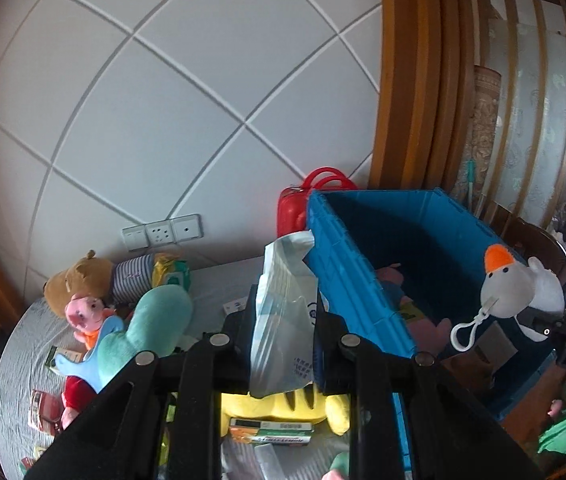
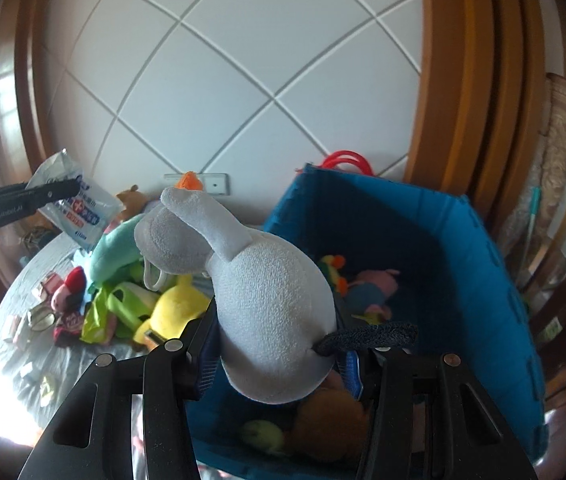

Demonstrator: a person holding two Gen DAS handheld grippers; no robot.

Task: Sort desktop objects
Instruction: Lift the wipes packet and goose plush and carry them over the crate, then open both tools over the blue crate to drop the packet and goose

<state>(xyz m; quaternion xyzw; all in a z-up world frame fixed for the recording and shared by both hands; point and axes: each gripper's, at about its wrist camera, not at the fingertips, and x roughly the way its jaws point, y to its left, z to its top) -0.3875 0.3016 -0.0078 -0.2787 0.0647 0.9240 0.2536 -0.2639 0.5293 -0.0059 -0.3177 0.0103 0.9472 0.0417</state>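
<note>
The white plush goose (image 2: 271, 312) with an orange beak hangs clamped by its body in the right gripper (image 2: 279, 356), held above the near end of the blue plastic crate (image 2: 483, 264). The left gripper (image 1: 283, 344), its jaws pressed tight on a pale plastic packet (image 1: 283, 320), holds it up just left of the crate's outer wall. Inside the crate lie a pink-and-blue plush toy (image 2: 375, 288) and a brown plush toy (image 2: 331, 424). Left of the crate, on the grey tablecloth (image 1: 15, 380), sit a yellow plush toy (image 2: 175, 304), a teal plush toy (image 1: 151, 320) and a brown bear (image 1: 75, 280).
</note>
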